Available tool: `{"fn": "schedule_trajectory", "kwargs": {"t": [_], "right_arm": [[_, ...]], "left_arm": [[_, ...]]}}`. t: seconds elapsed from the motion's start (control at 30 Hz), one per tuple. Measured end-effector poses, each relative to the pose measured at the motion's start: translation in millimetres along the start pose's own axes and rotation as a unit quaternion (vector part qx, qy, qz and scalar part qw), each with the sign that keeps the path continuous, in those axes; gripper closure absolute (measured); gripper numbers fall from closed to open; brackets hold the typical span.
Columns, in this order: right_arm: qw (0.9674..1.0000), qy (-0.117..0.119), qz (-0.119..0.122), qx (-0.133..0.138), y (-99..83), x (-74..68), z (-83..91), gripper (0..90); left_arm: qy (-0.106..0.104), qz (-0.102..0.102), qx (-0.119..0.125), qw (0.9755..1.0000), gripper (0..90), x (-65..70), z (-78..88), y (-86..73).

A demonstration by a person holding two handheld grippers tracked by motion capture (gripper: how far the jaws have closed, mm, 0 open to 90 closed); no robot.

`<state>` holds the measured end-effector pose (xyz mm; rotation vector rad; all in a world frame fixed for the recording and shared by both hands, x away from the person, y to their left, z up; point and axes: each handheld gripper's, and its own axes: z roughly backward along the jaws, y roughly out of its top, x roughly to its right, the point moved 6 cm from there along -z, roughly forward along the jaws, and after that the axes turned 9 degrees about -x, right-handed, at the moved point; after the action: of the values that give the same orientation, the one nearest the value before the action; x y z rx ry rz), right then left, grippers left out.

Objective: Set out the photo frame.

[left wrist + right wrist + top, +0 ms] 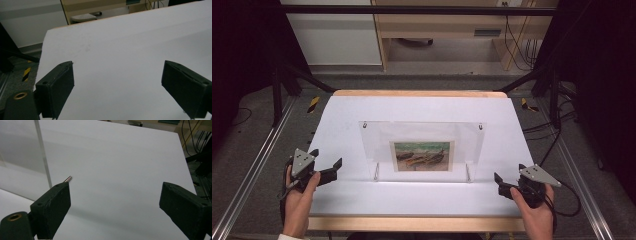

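Clear acrylic picture frame (424, 147): centre of white table (422, 107), standing upright, long axis 9-to-3, boat picture facing 6.
Left gripper (328, 159): 8 o'clock, jaws wide, empty.
Right gripper (508, 178): 4 o'clock, jaws wide, empty.

The desk (362, 200) has a smooth, matt white top edged in pale wood. Ahead of the right gripper (113, 202) stands a clear, glossy acrylic frame (377, 137) (metal pins at its corners and feet) holding a paper print (422, 156). Both grippers' jaws look like matt black plastic.
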<state>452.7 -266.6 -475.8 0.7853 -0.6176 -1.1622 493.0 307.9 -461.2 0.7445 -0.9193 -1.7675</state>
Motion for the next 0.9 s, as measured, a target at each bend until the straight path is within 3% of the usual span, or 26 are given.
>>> {"fn": "schedule_trajectory", "kwargs": {"t": [0.33, 0.53, 0.63, 0.7, 0.8, 0.83, 0.9], "right_arm": [[0.9997, -0.013, -0.015, -0.017, -1.4, 13.0, -14.1, 10.4], [0.9993, -0.02, -0.009, -0.03, -1.4, 13.1, -23.7, 10.1], [0.9983, -0.028, -0.014, -0.048, -1.6, 14.9, -30.8, 10.2], [0.9971, -0.033, -0.016, -0.067, -2.8, 17.6, -36.3, 11.2], [0.9946, -0.03, -0.025, -0.096, -4.6, 19.9, -42.3, 12.6], [0.9938, -0.027, -0.029, -0.104, -5.1, 20.1, -43.1, 13.1], [0.9927, -0.022, -0.032, -0.115, -6.8, 19.5, -44.2, 13.4]], "left_arm": [[0.0, 0.009, -0.017, 0.9998, 9.9, -6.3, -10.0, -3.3], [-0.018, 0.018, -0.04, 0.9989, 8.5, -5.3, -21.9, -6.8], [-0.035, 0.035, -0.067, 0.9965, 7.8, -4.2, -29.9, -11.4], [-0.05, 0.044, -0.098, 0.993, 7.1, -3.2, -35.0, -17.0], [-0.052, 0.049, -0.109, 0.9914, 7.3, -3.2, -36.8, -19.0], [-0.06, 0.057, -0.117, 0.9897, 7.2, -2.0, -35.2, -19.4], [-0.059, 0.056, -0.119, 0.9896, 7.3, -2.1, -34.8, -19.5]]}}
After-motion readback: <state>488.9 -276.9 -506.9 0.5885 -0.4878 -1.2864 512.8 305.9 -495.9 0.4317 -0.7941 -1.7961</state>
